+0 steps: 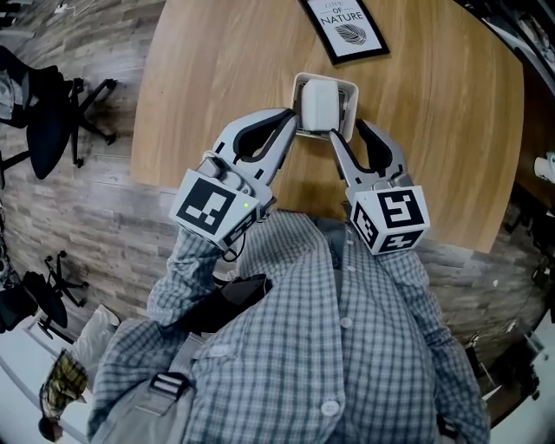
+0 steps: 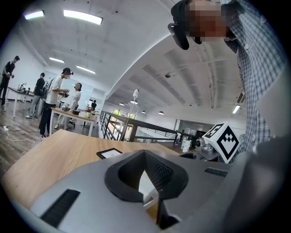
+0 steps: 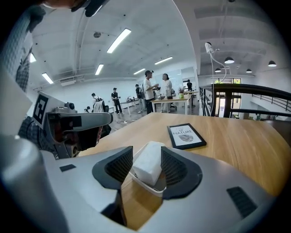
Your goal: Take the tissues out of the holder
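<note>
Pale wood grain runs across the rounded desk (image 1: 191, 104), which stands on a floor (image 1: 78, 217) of grey-brown planks. The room around it is an open office with a white ceiling and strip lights. People (image 3: 154, 93) stand talking at a far table, and a black swivel chair (image 1: 52, 113) sits off to the side.

Near the desk's front edge stands the holder (image 1: 349, 89), a white, rounded-corner plastic tray with thin walls. Inside it the tissues (image 1: 318, 104) sit as one soft white folded block, standing up above the rim. Beyond it a black-framed card (image 1: 345, 26) lies flat. The words "OF NATURE" can be read on it above a dark oval emblem; the line above them is too small to be sure of.

Both tools are smooth grey plastic with black ribbed pads. The left gripper (image 1: 293, 130) reaches the holder's left side, and its fingers (image 2: 159, 175) are drawn in on the holder's thin white wall. The right gripper (image 1: 346, 132) comes in from the near right with its fingers (image 3: 119, 166) spread apart. The tissues (image 3: 148, 163) and the holder's front rim (image 3: 152, 187) lie between those pads, which do not press on them. Each tool carries a cube (image 1: 390, 218) with black-and-white square markers. The person's checked shirt (image 1: 347, 347) fills the lower head view.
</note>
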A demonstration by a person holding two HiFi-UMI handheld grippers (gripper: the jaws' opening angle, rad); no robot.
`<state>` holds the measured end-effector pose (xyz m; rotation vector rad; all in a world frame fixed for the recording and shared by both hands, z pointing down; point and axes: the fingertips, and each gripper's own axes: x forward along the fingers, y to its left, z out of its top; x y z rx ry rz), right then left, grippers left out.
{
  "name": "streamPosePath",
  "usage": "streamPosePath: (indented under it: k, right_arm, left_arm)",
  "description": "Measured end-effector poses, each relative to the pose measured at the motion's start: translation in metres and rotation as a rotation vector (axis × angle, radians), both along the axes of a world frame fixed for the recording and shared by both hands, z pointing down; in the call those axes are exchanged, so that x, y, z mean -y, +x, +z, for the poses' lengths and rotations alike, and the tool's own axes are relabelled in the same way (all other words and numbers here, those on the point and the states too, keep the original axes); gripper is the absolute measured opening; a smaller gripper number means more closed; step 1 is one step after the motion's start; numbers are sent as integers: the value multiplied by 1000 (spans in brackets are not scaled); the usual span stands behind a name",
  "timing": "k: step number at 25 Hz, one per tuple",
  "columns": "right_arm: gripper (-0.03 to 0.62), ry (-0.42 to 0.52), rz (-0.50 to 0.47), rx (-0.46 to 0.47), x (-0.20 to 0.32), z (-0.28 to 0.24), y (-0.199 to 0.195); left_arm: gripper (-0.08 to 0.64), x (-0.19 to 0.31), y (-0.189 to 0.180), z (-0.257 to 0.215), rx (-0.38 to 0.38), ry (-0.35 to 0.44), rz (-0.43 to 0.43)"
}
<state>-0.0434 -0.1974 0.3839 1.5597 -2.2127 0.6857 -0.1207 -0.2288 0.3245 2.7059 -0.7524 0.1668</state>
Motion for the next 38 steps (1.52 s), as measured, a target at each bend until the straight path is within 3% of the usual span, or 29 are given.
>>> streamPosePath:
  k: [10,13,17,21,33,38]
  right_arm:
    - [285,-142,8,-40,15,37,-4]
    - [287,-176,15,-45,17,46,-7]
    - [290,-205,21,35,20,54,-18]
    - [291,-238,23,56,23,63,-26]
    - [291,-261,2,-54,29,83,-33]
    - [288,-255,29,-32,25,81,-27]
  left_arm:
    - [5,4,-8,24,-22,-76,-24]
    - [5,4,-8,31,-21,-100,-30]
    - [5,6,-11,36,-29,-114,-45]
    - [5,9,-15,38,-28,-128,-59]
    - [5,14,-20,46,-24,-144,-81]
    - [6,11,-16,40,-23,-122,-72]
